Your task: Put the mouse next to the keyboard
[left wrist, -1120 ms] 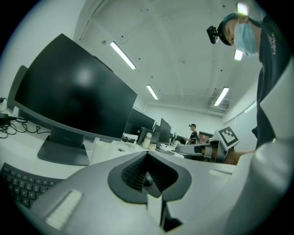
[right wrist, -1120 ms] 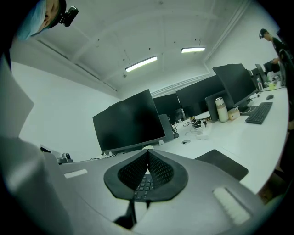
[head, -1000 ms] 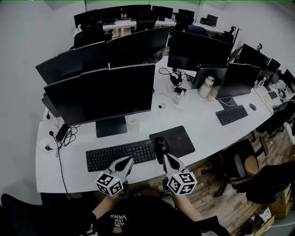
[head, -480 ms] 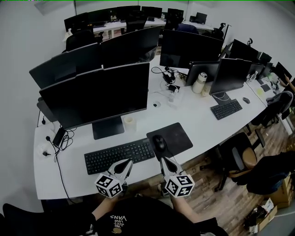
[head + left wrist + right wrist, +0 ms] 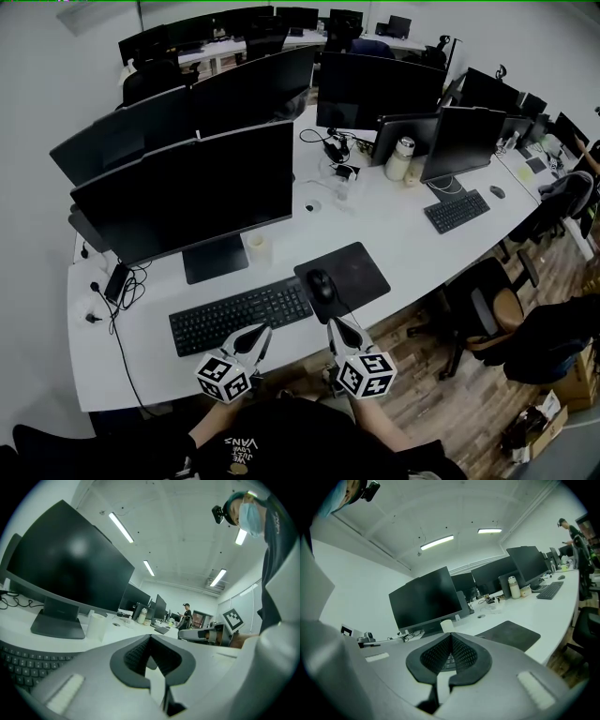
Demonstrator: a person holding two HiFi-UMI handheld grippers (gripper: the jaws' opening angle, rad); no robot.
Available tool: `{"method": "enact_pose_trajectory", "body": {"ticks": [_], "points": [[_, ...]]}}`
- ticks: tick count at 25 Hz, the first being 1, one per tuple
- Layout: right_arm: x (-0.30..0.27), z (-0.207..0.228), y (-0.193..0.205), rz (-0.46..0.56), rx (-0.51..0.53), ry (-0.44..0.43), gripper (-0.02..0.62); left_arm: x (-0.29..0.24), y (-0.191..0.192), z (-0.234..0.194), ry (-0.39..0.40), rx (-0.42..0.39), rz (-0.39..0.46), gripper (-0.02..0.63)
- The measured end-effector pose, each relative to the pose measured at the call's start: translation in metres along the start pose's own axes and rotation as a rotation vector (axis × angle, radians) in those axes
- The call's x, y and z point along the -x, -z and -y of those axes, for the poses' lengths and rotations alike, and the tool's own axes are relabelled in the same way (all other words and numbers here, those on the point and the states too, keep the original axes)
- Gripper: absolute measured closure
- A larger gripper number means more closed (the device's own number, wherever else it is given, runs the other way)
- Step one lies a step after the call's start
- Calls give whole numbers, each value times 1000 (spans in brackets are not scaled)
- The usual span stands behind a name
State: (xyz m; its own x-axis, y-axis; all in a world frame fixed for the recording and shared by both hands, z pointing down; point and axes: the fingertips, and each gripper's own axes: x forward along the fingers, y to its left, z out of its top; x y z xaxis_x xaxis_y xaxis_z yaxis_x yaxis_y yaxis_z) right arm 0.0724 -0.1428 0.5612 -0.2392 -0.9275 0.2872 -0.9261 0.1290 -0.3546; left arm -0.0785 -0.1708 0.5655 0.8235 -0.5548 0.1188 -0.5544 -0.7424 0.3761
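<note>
The black mouse (image 5: 320,284) lies on the left edge of the dark mouse pad (image 5: 352,272), just right of the black keyboard (image 5: 239,315). My right gripper (image 5: 336,324) hovers at the desk's front edge, a little short of the mouse, shut and empty. My left gripper (image 5: 262,331) hangs beside it in front of the keyboard's right end, its jaws closed together with nothing in them. In the right gripper view the shut jaws (image 5: 451,634) point toward the mouse pad (image 5: 508,634). In the left gripper view the shut jaws (image 5: 150,636) sit above the keyboard (image 5: 21,665).
A large monitor (image 5: 187,202) stands behind the keyboard, with a white cup (image 5: 255,249) by its stand. Cables and a phone (image 5: 117,281) lie at the desk's left. More monitors, a second keyboard (image 5: 457,211) and office chairs (image 5: 487,314) are to the right.
My right gripper has drawn back from the mouse toward the desk's front edge. The mouse stays on the pad beside the keyboard. The head view has shifted slightly.
</note>
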Motion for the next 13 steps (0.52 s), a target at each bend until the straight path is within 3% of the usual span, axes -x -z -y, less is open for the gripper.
{"method": "enact_pose_trajectory", "body": {"ticks": [13], "points": [[-12, 1, 1, -22, 1, 1, 591, -2, 0, -12, -6, 3, -19, 606]]}}
